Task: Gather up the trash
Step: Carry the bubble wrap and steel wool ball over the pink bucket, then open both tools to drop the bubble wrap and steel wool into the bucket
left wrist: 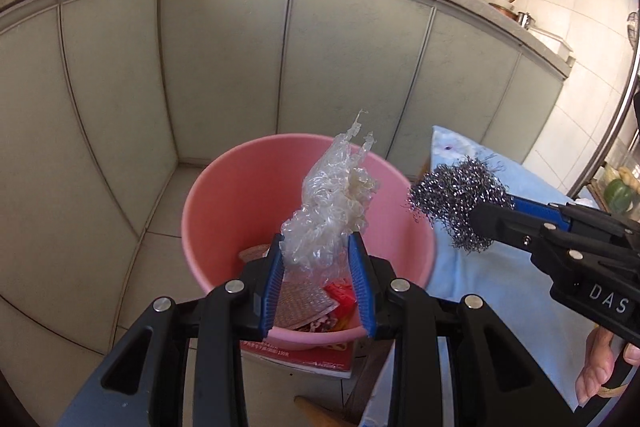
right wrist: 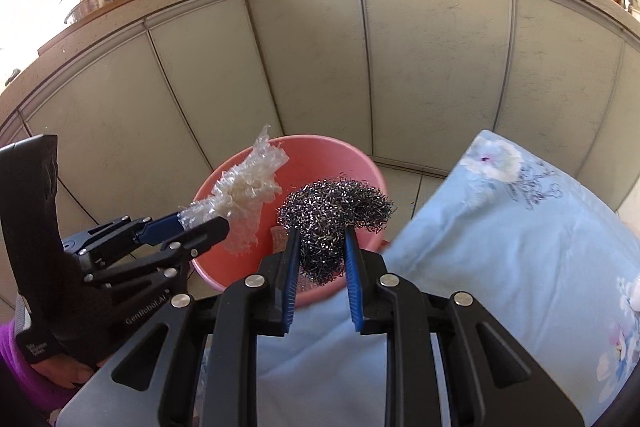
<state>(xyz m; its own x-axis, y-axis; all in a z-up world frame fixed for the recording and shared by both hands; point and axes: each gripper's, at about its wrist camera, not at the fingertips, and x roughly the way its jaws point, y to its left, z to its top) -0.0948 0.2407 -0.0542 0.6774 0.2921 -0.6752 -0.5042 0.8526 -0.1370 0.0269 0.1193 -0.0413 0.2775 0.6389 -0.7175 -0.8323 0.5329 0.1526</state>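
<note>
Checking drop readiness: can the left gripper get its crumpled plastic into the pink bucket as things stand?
Probably yes. The left gripper holds the crumpled plastic right above the pink bucket, whose mouth is open with nothing across it. The right gripper with the steel wool sits off to one side.

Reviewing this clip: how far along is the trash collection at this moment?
Done: some scraps already lie in the pink bucket. In hand: the left gripper is shut on crumpled clear plastic above the bucket's opening; the right gripper is shut on a steel wool scrubber, near the bucket's rim beside the blue floral cloth. Left: neither piece has been released yet. Whether more trash remains elsewhere cannot be seen.
</note>
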